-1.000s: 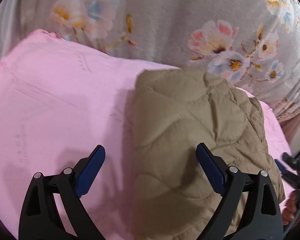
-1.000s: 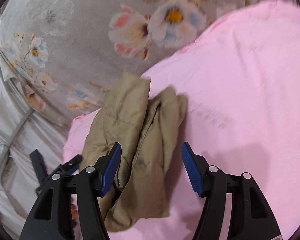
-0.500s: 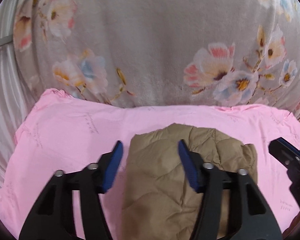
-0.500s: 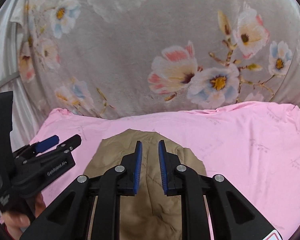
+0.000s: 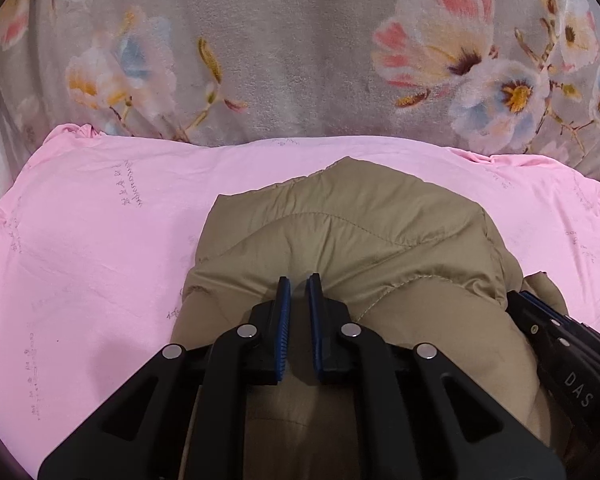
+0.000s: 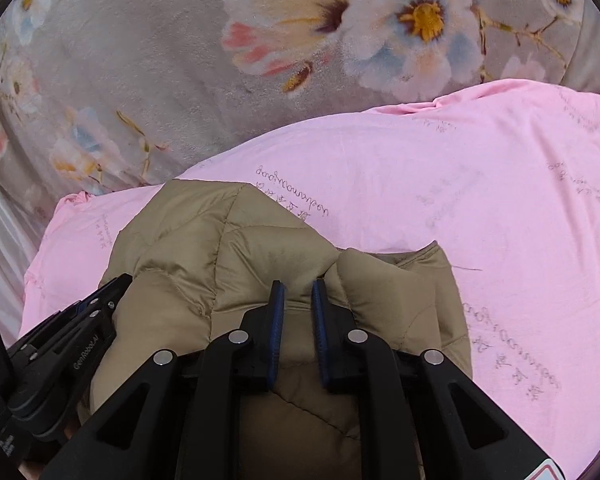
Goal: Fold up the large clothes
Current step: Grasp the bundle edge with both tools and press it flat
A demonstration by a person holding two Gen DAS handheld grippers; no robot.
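Two tools, left point(image 5: 298, 280) | right point(image 6: 298, 284), just pinched jacket point(image 5: 360, 232) folds | pink sheet point(image 5: 80, 260) open around.

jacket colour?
Plain tan, quilted jacket; the left wrist view shows it best.

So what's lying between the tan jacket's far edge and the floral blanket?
Only bare pink sheet between tan jacket and floral blanket; clearest in the left wrist view.

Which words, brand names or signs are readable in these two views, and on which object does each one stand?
"DAS": on the black right gripper, in the left wrist view.
"GenRobot.AI": on the black left gripper, in the right wrist view, small and only just readable.
Grey script printed on the pink cotton sheet: upside down, too faint to read.
Red-edged sticker: cut off, unreadable.
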